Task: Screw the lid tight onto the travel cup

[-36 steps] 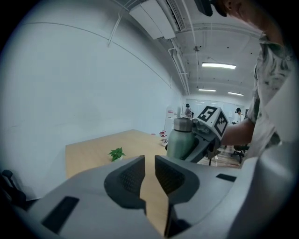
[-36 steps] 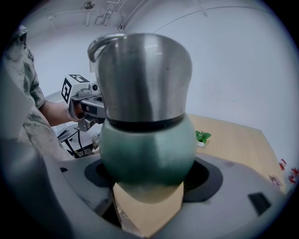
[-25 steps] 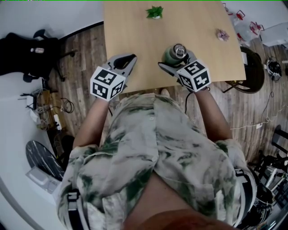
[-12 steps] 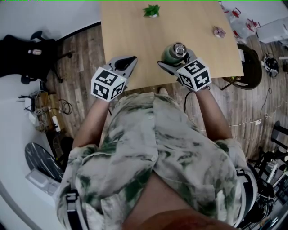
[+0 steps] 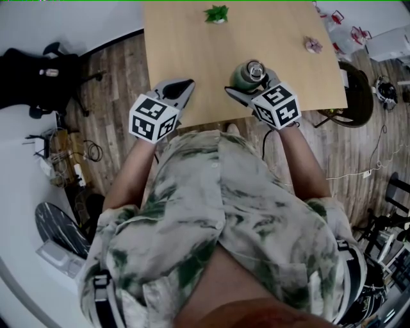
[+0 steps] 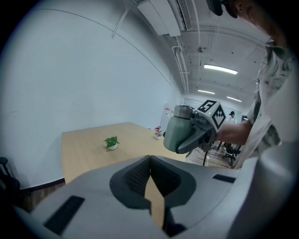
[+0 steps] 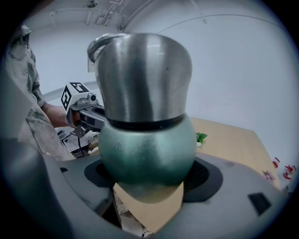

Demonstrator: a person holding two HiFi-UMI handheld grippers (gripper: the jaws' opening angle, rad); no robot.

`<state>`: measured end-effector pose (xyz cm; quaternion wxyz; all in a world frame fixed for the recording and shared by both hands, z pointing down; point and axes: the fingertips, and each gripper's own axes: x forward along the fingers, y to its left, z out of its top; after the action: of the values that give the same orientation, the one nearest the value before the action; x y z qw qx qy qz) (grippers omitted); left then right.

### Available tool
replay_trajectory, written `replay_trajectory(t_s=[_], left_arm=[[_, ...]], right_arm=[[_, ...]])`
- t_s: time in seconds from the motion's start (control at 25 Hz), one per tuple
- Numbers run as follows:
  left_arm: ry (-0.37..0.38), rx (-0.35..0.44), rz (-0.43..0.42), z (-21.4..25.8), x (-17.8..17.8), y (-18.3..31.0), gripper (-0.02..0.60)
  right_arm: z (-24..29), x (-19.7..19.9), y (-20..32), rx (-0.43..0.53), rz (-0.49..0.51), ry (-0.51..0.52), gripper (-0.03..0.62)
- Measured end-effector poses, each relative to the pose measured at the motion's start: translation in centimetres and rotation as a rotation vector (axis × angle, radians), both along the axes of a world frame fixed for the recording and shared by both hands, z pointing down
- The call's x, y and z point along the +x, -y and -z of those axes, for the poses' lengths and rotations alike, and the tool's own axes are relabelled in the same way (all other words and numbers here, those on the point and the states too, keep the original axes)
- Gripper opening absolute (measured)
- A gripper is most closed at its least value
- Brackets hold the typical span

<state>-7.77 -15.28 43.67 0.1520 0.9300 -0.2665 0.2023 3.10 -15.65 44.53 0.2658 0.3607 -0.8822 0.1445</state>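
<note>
A green travel cup [image 7: 147, 156] with a steel lid [image 7: 142, 77] on top fills the right gripper view, and my right gripper [image 7: 148, 179] is shut on its green body. In the head view the cup [image 5: 243, 77] is held upright above the near edge of the wooden table [image 5: 192, 45], with the right gripper [image 5: 251, 86] round it. My left gripper [image 5: 180, 91] hovers over the table's near left corner, apart from the cup, its jaws shut with nothing between them. From the left gripper [image 6: 150, 172] view the cup [image 6: 180, 133] hangs to the right, some way off.
A small potted plant [image 5: 217, 14] stands at the table's far middle and a small pink ornament [image 5: 312, 45] at its far right. A black office chair [image 5: 38, 77] is on the floor to the left, another chair [image 5: 359, 96] to the right, cables by the wall.
The left gripper's jaws have closed the last bit. Both grippers and the cup stay about where they were; the view has shifted slightly.
</note>
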Motion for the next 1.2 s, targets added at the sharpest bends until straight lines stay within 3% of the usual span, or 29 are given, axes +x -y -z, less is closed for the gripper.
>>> replay_trajectory(t_s=[1.2], left_arm=[[-0.01, -0.026, 0.035, -1.1, 2.1, 2.2, 0.025]], right_arm=[[-1.0, 2.0, 2.7, -0.013, 0.029, -0.006, 0.396]])
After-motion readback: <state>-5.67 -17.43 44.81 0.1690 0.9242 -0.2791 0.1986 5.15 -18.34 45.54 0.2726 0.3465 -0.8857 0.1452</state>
